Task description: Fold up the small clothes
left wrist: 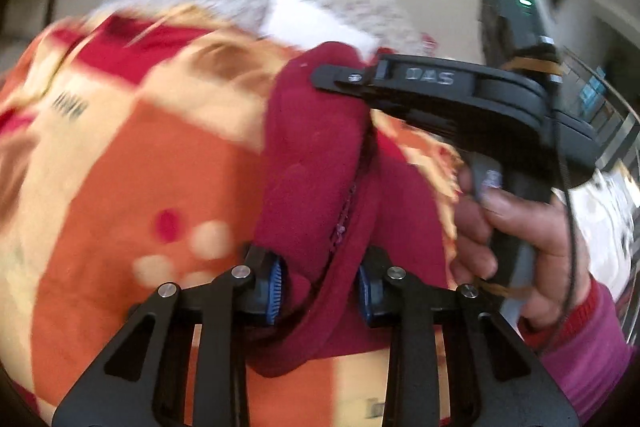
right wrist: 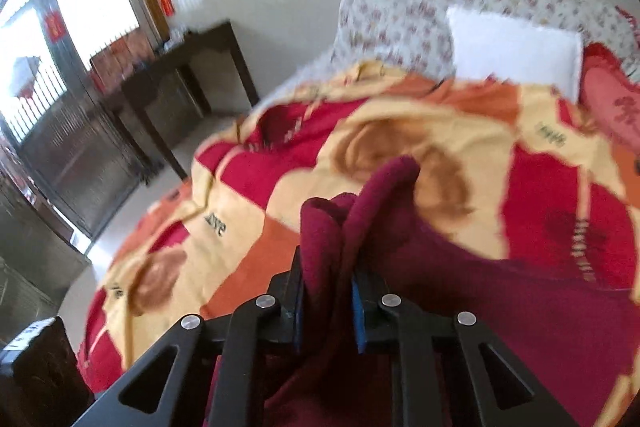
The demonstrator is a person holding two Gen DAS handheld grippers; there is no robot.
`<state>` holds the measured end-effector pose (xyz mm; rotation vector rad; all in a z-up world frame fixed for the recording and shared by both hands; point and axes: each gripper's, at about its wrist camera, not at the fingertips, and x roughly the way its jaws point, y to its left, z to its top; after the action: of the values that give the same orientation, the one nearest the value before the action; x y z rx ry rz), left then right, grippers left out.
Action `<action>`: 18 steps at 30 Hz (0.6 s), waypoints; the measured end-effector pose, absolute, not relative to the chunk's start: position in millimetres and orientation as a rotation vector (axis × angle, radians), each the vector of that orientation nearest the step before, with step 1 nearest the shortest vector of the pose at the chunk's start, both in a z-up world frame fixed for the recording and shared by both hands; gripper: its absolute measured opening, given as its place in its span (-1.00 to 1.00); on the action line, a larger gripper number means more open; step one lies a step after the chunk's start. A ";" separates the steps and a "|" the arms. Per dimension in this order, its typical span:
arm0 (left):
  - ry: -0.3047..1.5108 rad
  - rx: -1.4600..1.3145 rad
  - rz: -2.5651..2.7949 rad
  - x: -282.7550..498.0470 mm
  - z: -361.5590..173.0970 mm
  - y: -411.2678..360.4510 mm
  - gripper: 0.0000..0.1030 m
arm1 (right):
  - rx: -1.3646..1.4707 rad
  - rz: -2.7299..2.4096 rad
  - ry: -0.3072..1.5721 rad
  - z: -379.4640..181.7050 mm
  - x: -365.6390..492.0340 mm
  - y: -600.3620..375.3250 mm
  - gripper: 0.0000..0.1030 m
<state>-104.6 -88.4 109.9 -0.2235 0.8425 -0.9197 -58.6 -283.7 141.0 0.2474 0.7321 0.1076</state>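
Maroon fleece garment (left wrist: 316, 163) hangs bunched, unfolded, above the blanket-covered bed (left wrist: 120, 167), clenched by left gripper (left wrist: 320, 287) and right gripper (right wrist: 326, 291); folding remains.

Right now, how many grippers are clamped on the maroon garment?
2. Left gripper pinches the maroon garment near its zip; right gripper clamps a bunched fold of it above the blanket.
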 end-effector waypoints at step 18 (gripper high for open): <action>1.026 0.007 -1.168 -183.8 92.0 -224.7 -0.09 | 0.466 -0.230 0.782 61.6 -185.7 -456.9 -0.62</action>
<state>-183.8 -224.7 92.0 0.0069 1.0255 -1.1679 -185.7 -456.9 61.6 0.4662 0.7820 -0.2298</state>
